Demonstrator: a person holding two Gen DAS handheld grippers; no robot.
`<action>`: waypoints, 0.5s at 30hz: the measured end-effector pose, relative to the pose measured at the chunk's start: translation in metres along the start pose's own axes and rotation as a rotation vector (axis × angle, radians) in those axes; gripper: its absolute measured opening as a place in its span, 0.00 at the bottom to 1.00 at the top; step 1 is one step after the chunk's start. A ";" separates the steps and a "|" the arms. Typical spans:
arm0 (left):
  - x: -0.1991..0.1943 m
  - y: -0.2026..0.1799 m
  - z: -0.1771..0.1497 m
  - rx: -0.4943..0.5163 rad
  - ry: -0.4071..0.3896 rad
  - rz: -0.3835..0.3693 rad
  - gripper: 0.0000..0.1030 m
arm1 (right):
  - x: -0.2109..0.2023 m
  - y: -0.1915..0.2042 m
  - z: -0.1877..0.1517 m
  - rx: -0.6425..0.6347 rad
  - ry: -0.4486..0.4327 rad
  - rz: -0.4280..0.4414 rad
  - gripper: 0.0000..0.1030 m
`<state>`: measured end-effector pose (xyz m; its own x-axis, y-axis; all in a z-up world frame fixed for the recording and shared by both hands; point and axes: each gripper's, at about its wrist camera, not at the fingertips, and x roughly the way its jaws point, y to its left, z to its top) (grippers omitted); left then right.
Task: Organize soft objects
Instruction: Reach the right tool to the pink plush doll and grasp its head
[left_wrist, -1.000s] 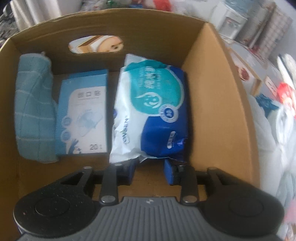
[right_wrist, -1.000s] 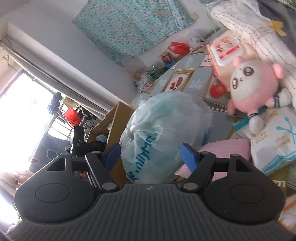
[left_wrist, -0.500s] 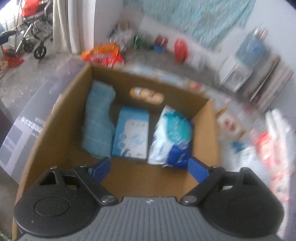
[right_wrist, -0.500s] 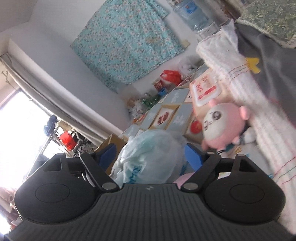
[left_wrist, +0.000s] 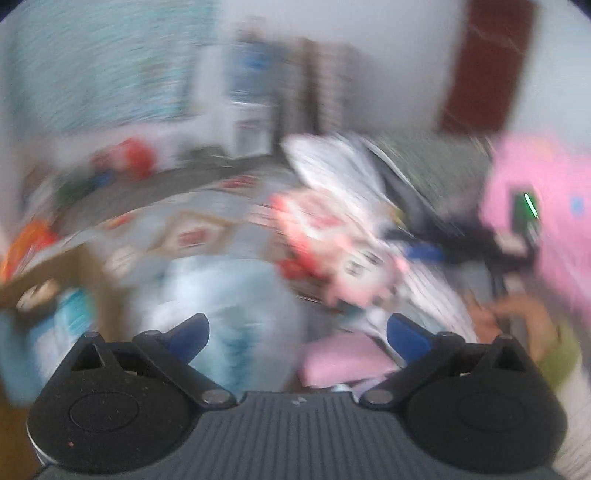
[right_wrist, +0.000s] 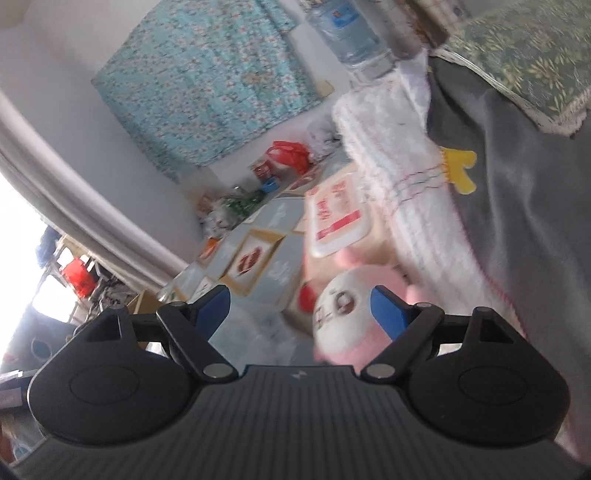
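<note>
Your left gripper (left_wrist: 297, 334) stood wide, jaws just opened, holding nothing; your right gripper (right_wrist: 300, 306) stood wide beside the pink plush toy (right_wrist: 347, 321), ungripped. Beyond the plush toy, more soft things awaited sorting.

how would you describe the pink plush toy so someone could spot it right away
Start at the white knitted blanket heaped on the right, under the grey fabric. At its foot lies the pink plush toy, just ahead of the right tongs. It is the only round thing there, with a white face and dark eyes, unlike the flat packets nearby.

Left view smeared (plush (left_wrist: 354, 273) unclear)
</note>
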<state>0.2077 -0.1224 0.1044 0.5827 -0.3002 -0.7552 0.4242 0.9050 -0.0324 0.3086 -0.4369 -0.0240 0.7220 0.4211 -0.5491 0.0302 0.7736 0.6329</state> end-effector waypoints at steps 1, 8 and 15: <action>0.016 -0.015 0.002 0.041 0.015 0.004 1.00 | 0.004 -0.006 0.000 0.012 0.004 0.003 0.81; 0.132 -0.078 0.012 0.174 0.119 0.038 0.89 | 0.014 -0.035 0.000 0.063 0.022 0.035 0.81; 0.189 -0.072 0.020 0.078 0.182 -0.028 0.78 | 0.017 -0.019 0.023 -0.071 -0.001 0.039 0.81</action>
<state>0.3014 -0.2506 -0.0227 0.4382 -0.2595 -0.8606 0.4953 0.8686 -0.0097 0.3362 -0.4555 -0.0328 0.7222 0.4512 -0.5243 -0.0473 0.7884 0.6133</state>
